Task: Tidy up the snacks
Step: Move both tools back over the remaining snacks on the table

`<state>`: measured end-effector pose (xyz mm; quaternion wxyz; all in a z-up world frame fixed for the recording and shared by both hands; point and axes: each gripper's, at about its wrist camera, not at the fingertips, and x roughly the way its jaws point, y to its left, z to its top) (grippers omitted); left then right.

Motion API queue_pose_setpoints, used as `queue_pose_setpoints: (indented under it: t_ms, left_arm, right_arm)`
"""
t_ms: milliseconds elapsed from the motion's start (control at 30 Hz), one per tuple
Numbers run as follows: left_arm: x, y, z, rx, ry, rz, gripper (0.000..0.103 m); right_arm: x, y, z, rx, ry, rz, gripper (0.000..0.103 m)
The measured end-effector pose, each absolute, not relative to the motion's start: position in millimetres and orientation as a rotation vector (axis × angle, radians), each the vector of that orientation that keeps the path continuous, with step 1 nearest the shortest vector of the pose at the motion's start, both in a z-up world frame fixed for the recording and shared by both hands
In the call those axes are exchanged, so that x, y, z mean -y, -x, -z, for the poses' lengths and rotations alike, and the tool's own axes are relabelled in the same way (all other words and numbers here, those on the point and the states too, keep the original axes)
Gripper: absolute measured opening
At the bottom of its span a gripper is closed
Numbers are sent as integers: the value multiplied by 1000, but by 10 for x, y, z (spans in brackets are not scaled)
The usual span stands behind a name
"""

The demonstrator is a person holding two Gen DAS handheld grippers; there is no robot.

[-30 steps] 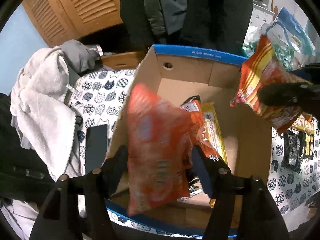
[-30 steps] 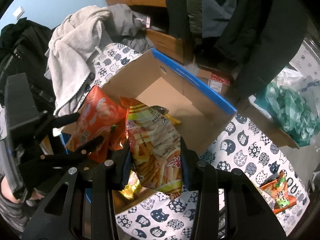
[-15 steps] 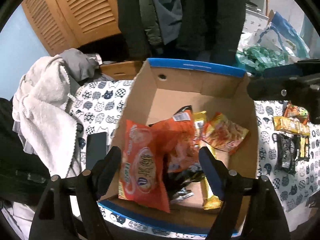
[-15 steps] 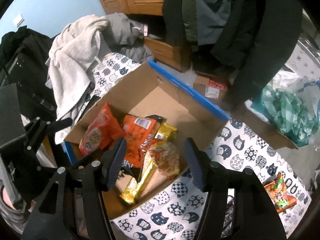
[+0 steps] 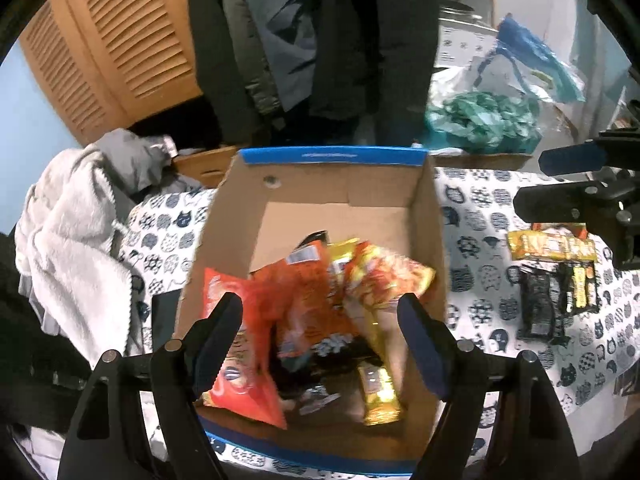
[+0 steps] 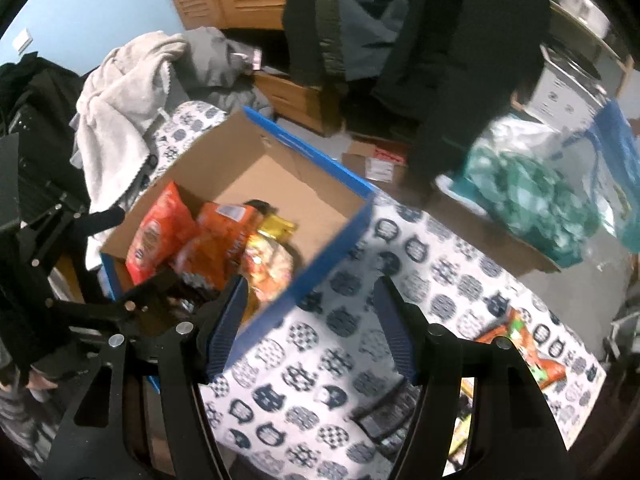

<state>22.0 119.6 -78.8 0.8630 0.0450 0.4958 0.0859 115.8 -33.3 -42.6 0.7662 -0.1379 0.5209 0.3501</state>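
— Cardboard is seen below both grippers: an open box (image 5: 340, 184) with a blue rim, set on a cat-print cloth (image 6: 340, 360). How is the left gripper (image 5: 320, 320) held?

— It is pointed steeply down over the near end of the box, jaws spread wide, nothing gripped. The snacks lie loose beneath it: an orange bag (image 5: 240, 360) against the left wall, a red-orange bag (image 5: 308, 292) beside it, a yellow-red bag (image 5: 384, 276) to the right, and a gold bar (image 5: 380, 392) near the front wall.

— And the right gripper (image 6: 308, 320)?

— Its jaws are opening, with nothing between them. It is held over the cloth just outside the box's blue corner, tilted down. In the left view its black fingers (image 5: 560, 200) are seen at the right edge, above the cloth.

— What else lies around?

— More packets are left on the cloth to the right of the box: a yellow one (image 5: 552, 246), dark ones (image 5: 540, 308), and an orange-green one (image 6: 528, 344). A pale towel (image 5: 68, 240) is heaped left of the box; dark coats (image 5: 312, 40) hang behind it, and a green-filled bag (image 6: 532, 204) sits to the right. The box's tall walls stand between the grippers and the packets inside.
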Motion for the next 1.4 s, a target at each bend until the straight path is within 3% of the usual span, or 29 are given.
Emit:
queue_pose_setpoints:
  t_ms: [600, 1400]
  left_arm:
    - [-387, -368, 734, -1043, -161, -30, 81]
    - [550, -641, 1455, -1182, -236, 173, 81]
  right_arm:
    - [1582, -1046, 577, -1157, 313, -618, 75]
    - [2558, -1170, 1671, -1394, 190, -528, 76]
